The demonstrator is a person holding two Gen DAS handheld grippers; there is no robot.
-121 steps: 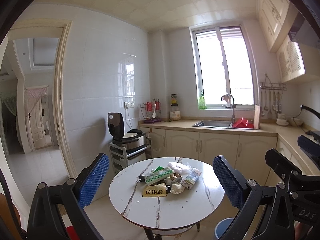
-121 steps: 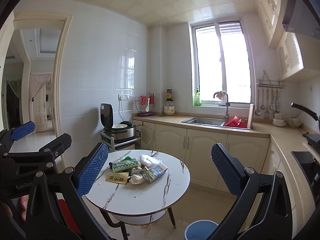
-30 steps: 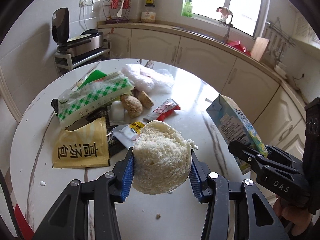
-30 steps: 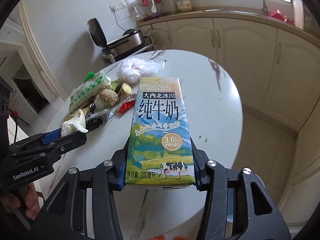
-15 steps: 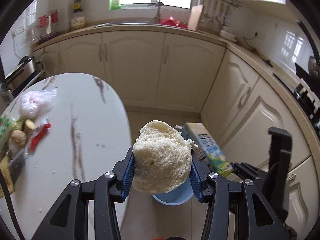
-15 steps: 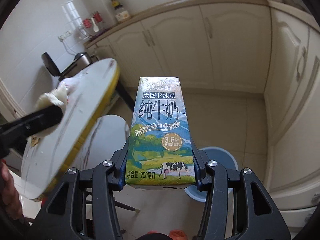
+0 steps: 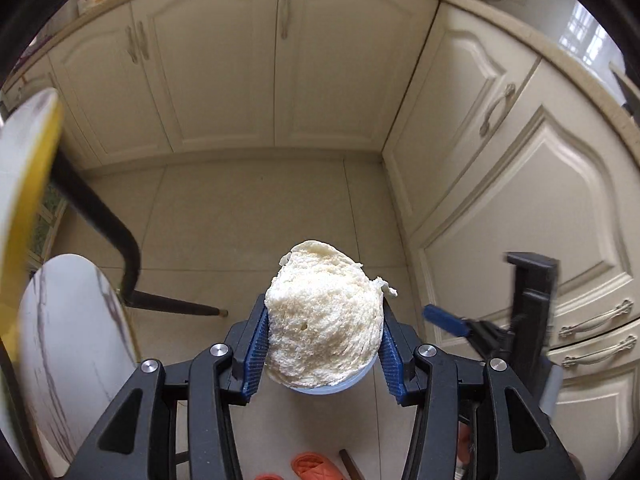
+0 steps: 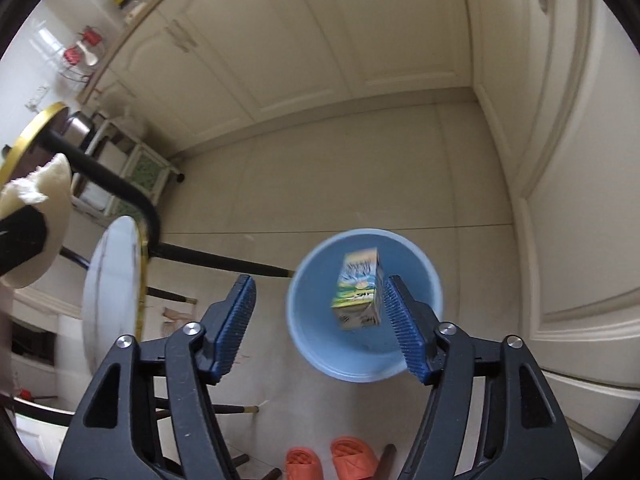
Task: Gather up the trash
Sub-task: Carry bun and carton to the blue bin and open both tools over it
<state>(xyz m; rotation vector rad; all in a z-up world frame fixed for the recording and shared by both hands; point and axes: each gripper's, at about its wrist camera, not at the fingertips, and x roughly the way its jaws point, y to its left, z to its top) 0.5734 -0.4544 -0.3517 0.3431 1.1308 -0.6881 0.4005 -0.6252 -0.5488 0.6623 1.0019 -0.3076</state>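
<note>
My left gripper (image 7: 323, 340) is shut on a pale torn bread bun (image 7: 324, 320), held above the floor; a sliver of the blue bin (image 7: 332, 387) shows under it. In the right wrist view the jaws of my right gripper (image 8: 320, 312) are opening and nothing is pressed between them. The milk carton (image 8: 358, 290) is loose and blurred, falling inside the round blue bin (image 8: 320, 344) below. The bun (image 8: 36, 224) and the left gripper show at that view's left edge. My right gripper's blue finger (image 7: 444, 320) shows at the right of the left wrist view.
Cream cabinet doors (image 8: 320, 32) line the back and right. The round white table with its yellow rim (image 7: 28, 184) and black legs (image 8: 120, 192) stands at the left, a lower shelf (image 8: 112, 292) under it. Orange slippers (image 8: 332, 460) lie on the tiled floor near the bottom.
Both grippers swung off the table and down over the floor. The right gripper opened and the milk carton dropped from it into the blue bin. The left still grips the bun.
</note>
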